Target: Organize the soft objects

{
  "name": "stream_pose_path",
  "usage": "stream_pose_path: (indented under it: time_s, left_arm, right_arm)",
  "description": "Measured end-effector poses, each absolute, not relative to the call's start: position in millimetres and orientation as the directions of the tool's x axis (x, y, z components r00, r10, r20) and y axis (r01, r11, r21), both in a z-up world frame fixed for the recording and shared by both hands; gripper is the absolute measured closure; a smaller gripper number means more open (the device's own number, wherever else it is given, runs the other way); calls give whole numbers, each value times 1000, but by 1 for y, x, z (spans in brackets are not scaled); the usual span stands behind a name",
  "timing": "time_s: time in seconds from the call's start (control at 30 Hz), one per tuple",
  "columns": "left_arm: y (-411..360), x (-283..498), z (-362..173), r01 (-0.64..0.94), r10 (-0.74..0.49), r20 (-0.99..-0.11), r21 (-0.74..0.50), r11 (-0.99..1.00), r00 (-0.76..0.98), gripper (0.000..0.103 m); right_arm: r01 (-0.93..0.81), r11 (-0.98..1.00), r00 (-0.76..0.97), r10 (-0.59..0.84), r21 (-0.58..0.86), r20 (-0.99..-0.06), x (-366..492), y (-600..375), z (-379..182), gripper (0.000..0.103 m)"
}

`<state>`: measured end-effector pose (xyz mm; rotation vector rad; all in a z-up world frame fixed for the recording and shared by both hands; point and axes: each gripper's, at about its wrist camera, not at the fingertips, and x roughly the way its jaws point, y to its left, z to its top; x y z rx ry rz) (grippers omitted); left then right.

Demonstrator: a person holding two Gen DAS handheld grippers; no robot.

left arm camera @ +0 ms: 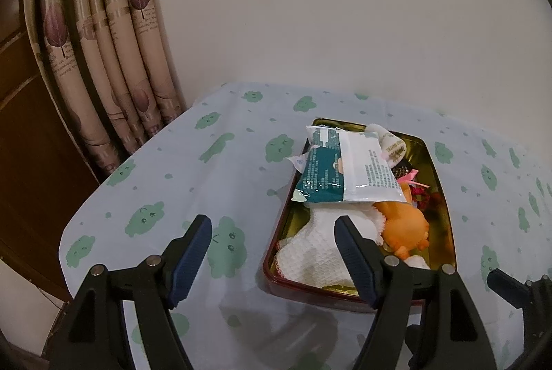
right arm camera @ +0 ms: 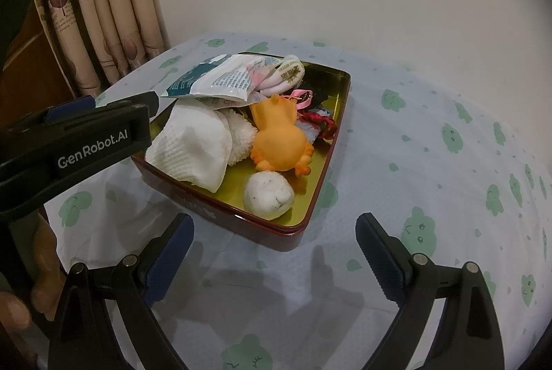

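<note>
A red tin [right arm camera: 220, 214] with a gold inside sits on a table under a pale cloth [right arm camera: 431, 135] printed with green clouds, and it holds all the soft things. At the tin's near corner lies a white balled sock [right arm camera: 268, 194]. Just behind it an orange rubber toy [right arm camera: 280, 142] lies face down, touching a folded white cloth [right arm camera: 193, 145] that fills the tin's left side. A wet-wipe packet [left arm camera: 345, 166] rests across the far end of the tin, covering part of the white cloth and overhanging the left rim. Beside it is a rolled white slipper [right arm camera: 288, 75] with printing too small to read. Behind the toy, a tangle of pink ribbon and dark red bits is hard to identify.

The left gripper [left arm camera: 272, 256] hovers over the tin's near left edge, fingers spread and empty. The right gripper [right arm camera: 276, 256] hangs just before the tin's near corner, likewise spread and holding nothing. A leaf-patterned curtain [left arm camera: 114, 52] hangs beyond the tin to the left.
</note>
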<state>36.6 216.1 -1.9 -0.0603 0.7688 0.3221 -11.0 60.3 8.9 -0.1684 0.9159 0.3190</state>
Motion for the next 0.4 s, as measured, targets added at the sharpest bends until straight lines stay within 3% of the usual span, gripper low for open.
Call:
stream_pose_path:
  time_s: [0.4]
  left_arm:
    - [212,33,2,-305,275,-665,74,949,695,27]
  right_arm:
    - [-347,938,563,207,-2,-800,-10,60,8,10]
